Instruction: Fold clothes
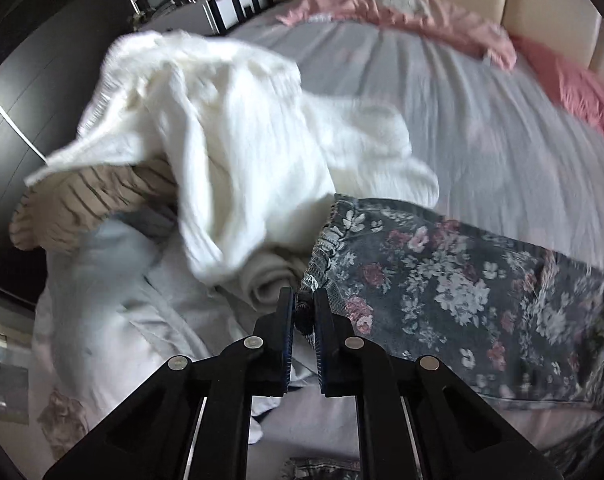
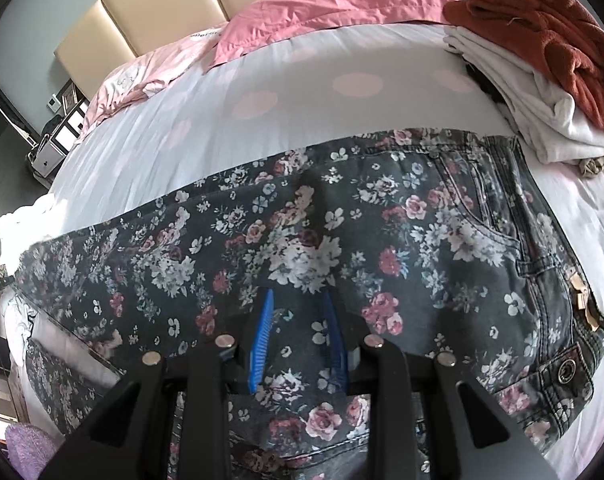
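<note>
floral-print grey denim trousers (image 2: 286, 240) are lying spread across a pale sheet with pink dots (image 2: 302, 92) on a bed. left gripper (image 1: 303, 300) is pinching the gathered hem corner of the trousers, jaws nearly together and clamped on the cloth. right gripper (image 2: 298, 300) is resting over the mid-leg fabric, blue pads (image 2: 262, 328) standing apart with denim bulging up between them; whether they are pressing it, cannot tell. left wrist view alone is showing a white knit garment (image 1: 230, 140) heaped over a striped beige piece (image 1: 82, 200) and pale blue cloth (image 1: 114, 272). right wrist view alone is showing the waistband with button (image 2: 566, 369), and a folded stack of white items (image 2: 541, 120) topped by a rust-red garment (image 2: 541, 20). pink pillows (image 2: 321, 12) are sitting against a cream padded headboard (image 2: 162, 0).
</note>
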The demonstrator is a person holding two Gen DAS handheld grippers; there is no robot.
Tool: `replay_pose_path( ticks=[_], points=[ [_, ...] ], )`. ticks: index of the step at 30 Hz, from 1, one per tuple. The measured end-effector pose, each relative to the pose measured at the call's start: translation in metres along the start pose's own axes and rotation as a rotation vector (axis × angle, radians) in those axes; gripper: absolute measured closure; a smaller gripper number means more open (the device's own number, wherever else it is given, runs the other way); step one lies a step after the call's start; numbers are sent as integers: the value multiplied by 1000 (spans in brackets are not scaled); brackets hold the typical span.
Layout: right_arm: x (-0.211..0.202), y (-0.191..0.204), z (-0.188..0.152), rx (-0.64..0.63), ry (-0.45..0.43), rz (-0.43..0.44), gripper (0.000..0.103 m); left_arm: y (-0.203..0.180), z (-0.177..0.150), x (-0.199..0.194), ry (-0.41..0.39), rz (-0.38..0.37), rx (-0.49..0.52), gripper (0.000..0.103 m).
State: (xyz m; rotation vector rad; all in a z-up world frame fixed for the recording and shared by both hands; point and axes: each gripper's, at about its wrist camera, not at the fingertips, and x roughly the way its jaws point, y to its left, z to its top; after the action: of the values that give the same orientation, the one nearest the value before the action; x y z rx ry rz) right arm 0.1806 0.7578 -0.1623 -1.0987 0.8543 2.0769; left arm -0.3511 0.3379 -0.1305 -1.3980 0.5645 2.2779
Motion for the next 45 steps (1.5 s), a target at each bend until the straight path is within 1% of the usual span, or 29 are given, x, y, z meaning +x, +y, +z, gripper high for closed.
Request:
replay_pose_path(
  ticks=[3, 5, 7, 8, 10, 11, 14, 18, 19, 20, 23, 26, 28, 30, 32, 34, 37, 40, 42, 45],
  points=[
    [-8, -1, 3, -10, -25, -19, 77, -6, -9, 5, -20, -29, 3, 90],
    [-18, -3, 7, -18, -42, -32, 77, -7, -13, 0, -28, -52, 9, 85],
    [-28, -7, 12, -25, -39, -21, 77, -9, -16, -13, -56, -68, 31, 80],
    [-35, -9, 16, -29, -33, -8, 77, -11, -19, -22, -73, -78, 48, 77],
    [-49, -16, 21, -37, -17, 10, 77, -14, -22, -40, -106, -112, 79, 62],
    [-55, -20, 23, -40, -8, 11, 77, -15, -26, -49, -116, -128, 97, 61],
    [-77, -46, 22, -11, 34, -25, 77, -16, -47, -76, -133, -181, 157, 61],
    [-98, -82, 5, 23, 77, -77, 76, -21, -86, -101, -114, -195, 257, 61],
    [-103, -92, -3, 31, 92, -92, 76, -24, -97, -105, -115, -182, 287, 61],
    [-106, -103, -11, 46, 107, -94, 76, -27, -109, -109, -108, -172, 321, 61],
    [-112, -133, -39, 105, 156, -74, 76, -24, -137, -112, -64, -184, 347, 61],
    [-104, -159, -64, 190, 236, -4, 76, -22, -164, -105, -5, -204, 357, 61],
    [-90, -171, -78, 231, 311, 50, 75, -22, -180, -97, 41, -193, 371, 61],
    [-80, -174, -86, 250, 348, 92, 75, -22, -195, -90, 78, -173, 385, 61],
    [-71, -173, -91, 262, 372, 137, 75, -17, -209, -81, 123, -181, 381, 61],
    [-62, -169, -92, 267, 383, 189, 75, -15, -218, -77, 148, -182, 374, 61],
    [-51, -159, -84, 251, 374, 184, 74, -12, -230, -70, 176, -183, 366, 61],
    [-41, -149, -75, 234, 364, 172, 83, -15, -240, -64, 201, -175, 378, 61],
    [-40, -143, -67, 225, 340, 177, 91, -16, -243, -63, 205, -175, 382, 61],
    [-44, -131, -51, 202, 286, 195, 95, -16, -240, -63, 200, -179, 374, 61]
  ],
)
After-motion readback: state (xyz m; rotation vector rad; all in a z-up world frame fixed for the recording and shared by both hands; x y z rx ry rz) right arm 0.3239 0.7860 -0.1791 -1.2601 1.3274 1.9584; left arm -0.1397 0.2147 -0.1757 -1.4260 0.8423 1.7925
